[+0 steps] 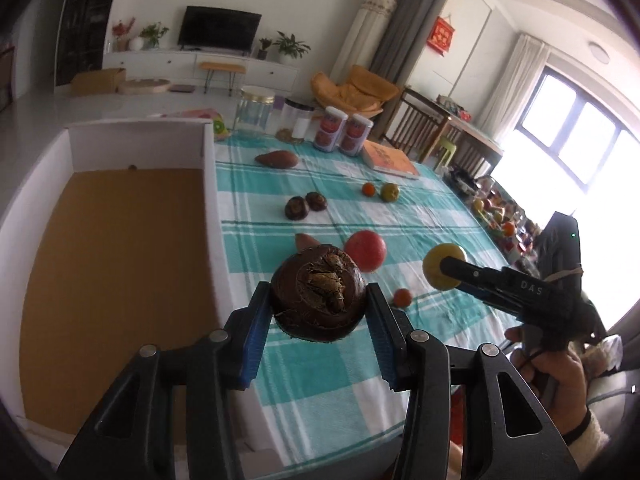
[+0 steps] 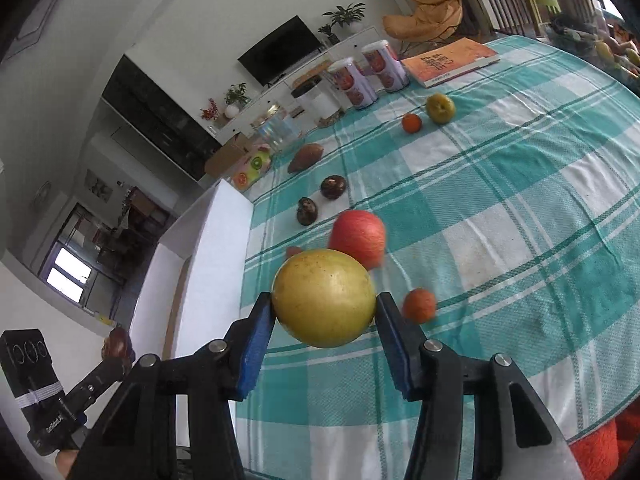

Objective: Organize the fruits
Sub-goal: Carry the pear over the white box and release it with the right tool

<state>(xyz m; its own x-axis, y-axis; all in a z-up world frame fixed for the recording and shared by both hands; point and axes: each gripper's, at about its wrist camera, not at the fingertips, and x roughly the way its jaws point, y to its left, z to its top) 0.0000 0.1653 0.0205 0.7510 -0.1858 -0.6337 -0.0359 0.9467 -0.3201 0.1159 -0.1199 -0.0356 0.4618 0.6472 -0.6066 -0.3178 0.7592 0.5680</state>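
My left gripper (image 1: 319, 314) is shut on a dark brown mangosteen (image 1: 318, 292), held above the table beside the white box (image 1: 208, 184) with a brown floor. My right gripper (image 2: 325, 312) is shut on a round yellow fruit (image 2: 324, 298), lifted over the checked cloth (image 2: 500, 208); the left wrist view also catches this yellow fruit (image 1: 438, 266) at the right. On the cloth lie a red apple (image 1: 366, 250), two more mangosteens (image 1: 306, 205), a small orange fruit (image 1: 402, 297), another small orange (image 1: 368, 189) beside a green-yellow fruit (image 1: 390, 192), and a brown sweet potato (image 1: 277, 159).
At the table's far edge stand a glass jar (image 1: 254, 114), a dark-lidded jar (image 1: 298, 120), two red-labelled cans (image 1: 340, 133) and an orange book (image 1: 390, 159). A fruit-printed carton (image 2: 252, 170) lies by the box corner. A hand (image 1: 560, 380) holds the right gripper.
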